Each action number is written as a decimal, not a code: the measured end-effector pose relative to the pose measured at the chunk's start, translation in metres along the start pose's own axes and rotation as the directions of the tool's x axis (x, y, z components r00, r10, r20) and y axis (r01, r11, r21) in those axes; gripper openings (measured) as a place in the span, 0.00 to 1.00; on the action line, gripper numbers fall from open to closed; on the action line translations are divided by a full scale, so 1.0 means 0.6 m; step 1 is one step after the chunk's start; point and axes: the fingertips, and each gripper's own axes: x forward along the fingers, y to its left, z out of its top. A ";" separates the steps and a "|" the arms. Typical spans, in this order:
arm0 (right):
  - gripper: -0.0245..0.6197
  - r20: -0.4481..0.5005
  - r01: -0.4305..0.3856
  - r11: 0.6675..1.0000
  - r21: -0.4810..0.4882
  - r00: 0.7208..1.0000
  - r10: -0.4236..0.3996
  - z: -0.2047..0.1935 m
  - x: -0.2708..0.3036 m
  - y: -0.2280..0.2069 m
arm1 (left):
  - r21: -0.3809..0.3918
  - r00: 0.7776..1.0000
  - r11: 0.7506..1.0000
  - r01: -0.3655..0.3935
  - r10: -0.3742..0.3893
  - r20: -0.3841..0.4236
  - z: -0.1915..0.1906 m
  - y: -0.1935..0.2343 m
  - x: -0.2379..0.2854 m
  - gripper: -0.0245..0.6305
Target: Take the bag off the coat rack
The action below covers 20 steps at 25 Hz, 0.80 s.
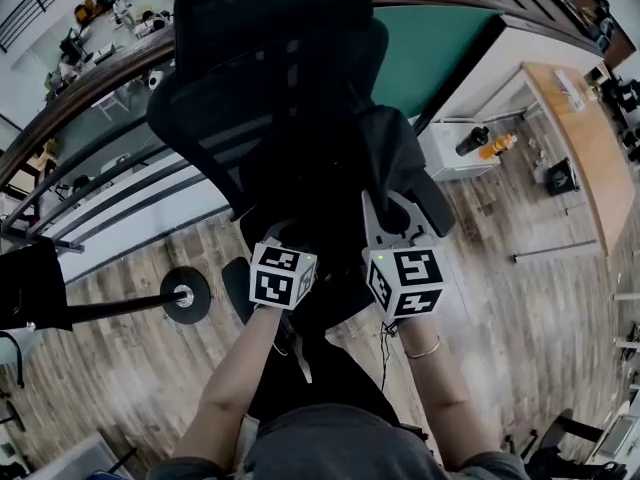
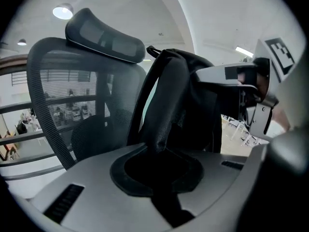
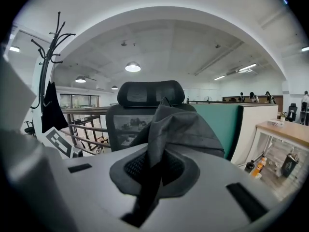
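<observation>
A black fabric bag point(image 1: 388, 156) hangs between my two grippers, right in front of a black mesh office chair point(image 1: 270, 68). My left gripper point(image 1: 276, 232) is shut on a fold of the bag point(image 2: 169, 95), which rises out of its jaws point(image 2: 161, 153). My right gripper point(image 1: 388, 216) is shut on another part of the bag point(image 3: 179, 124), pinched at its jaws point(image 3: 154, 167). The coat rack point(image 3: 46, 71) stands off to the left, apart from the bag; its round base point(image 1: 186, 295) shows on the floor.
A dark garment point(image 3: 50, 112) hangs on the coat rack. A railing point(image 1: 110, 193) runs behind the chair. A green partition point(image 1: 440, 48) and a wooden desk point(image 1: 585, 148) stand to the right, with bottles point(image 1: 485, 143) on a low white cabinet.
</observation>
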 end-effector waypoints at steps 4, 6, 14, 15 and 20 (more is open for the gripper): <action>0.06 -0.037 0.022 0.999 0.026 0.999 -0.021 -0.026 0.037 -0.010 | -0.009 1.000 1.000 0.025 -0.025 -0.003 -0.016 0.024 0.039 0.11; 0.06 -0.059 0.030 0.999 0.036 0.998 -0.027 -0.043 0.057 -0.016 | -0.009 1.000 1.000 0.026 -0.026 -0.014 -0.027 0.036 0.062 0.11; 0.06 -0.148 0.048 0.996 0.074 0.988 -0.037 -0.112 0.123 -0.033 | -0.033 0.996 0.999 -0.016 0.013 -0.091 -0.073 0.078 0.128 0.11; 0.06 -0.157 0.046 0.996 0.077 0.987 -0.034 -0.120 0.129 -0.031 | -0.038 0.995 0.999 -0.021 0.017 -0.100 -0.080 0.084 0.132 0.11; 0.06 -0.161 0.013 0.998 0.058 0.987 -0.004 -0.140 0.161 -0.011 | -0.073 0.992 0.997 -0.035 0.026 -0.127 -0.108 0.116 0.142 0.11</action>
